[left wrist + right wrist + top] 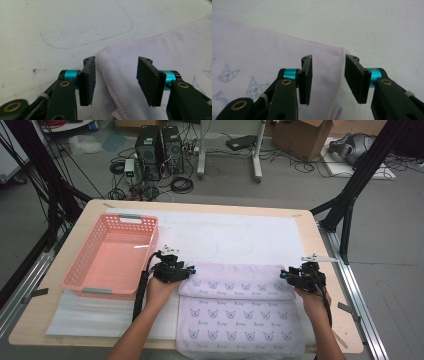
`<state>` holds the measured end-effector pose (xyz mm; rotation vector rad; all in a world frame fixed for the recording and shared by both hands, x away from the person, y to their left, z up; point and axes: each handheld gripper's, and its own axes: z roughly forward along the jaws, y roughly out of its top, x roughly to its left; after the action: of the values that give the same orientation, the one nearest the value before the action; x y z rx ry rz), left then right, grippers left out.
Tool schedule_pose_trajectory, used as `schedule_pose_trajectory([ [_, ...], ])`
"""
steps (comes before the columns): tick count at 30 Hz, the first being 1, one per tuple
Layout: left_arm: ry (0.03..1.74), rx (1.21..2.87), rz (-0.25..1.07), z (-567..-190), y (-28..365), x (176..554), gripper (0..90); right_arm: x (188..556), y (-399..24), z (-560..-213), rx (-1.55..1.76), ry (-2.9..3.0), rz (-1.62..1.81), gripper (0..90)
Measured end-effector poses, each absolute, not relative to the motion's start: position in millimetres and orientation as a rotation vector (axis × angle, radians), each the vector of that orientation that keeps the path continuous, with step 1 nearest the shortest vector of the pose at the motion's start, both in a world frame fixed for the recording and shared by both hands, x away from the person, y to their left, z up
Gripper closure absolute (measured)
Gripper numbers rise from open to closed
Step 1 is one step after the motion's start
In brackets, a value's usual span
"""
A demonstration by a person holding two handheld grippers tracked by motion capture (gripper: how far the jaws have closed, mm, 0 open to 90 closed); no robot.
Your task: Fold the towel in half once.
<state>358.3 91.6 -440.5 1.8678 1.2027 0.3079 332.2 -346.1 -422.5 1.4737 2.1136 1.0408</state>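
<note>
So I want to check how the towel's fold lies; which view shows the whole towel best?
The high view: the towel lies spread there, its far part folded over toward the person. The left gripper view gives just one folded corner between open jaws; the right gripper view gives the opposite corner, likewise.

Table (327, 320) is carrying a white mat (240, 232) covering most of its top. Pink basket (112, 257) is sitting at the mat's left; folded towel (240, 312) is lying at front centre, just beside it.
</note>
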Motion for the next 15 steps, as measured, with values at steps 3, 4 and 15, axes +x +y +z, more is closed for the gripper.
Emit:
schedule_pose_trajectory([
  [3,1.204,1.911,0.317,-445.0,90.0,359.4,61.2,342.3,-339.4,-431.3,1.494,2.15,0.943,55.2],
  [4,1.199,1.93,0.318,-446.3,89.2,359.2,65.3,344.4,-338.1,-433.8,1.505,2.153,0.919,55.1],
  [15,1.141,1.86,0.38,-430.7,95.2,349.3,85.2,339.8,-342.5,-428.9,1.425,2.162,0.92,86.5],
])
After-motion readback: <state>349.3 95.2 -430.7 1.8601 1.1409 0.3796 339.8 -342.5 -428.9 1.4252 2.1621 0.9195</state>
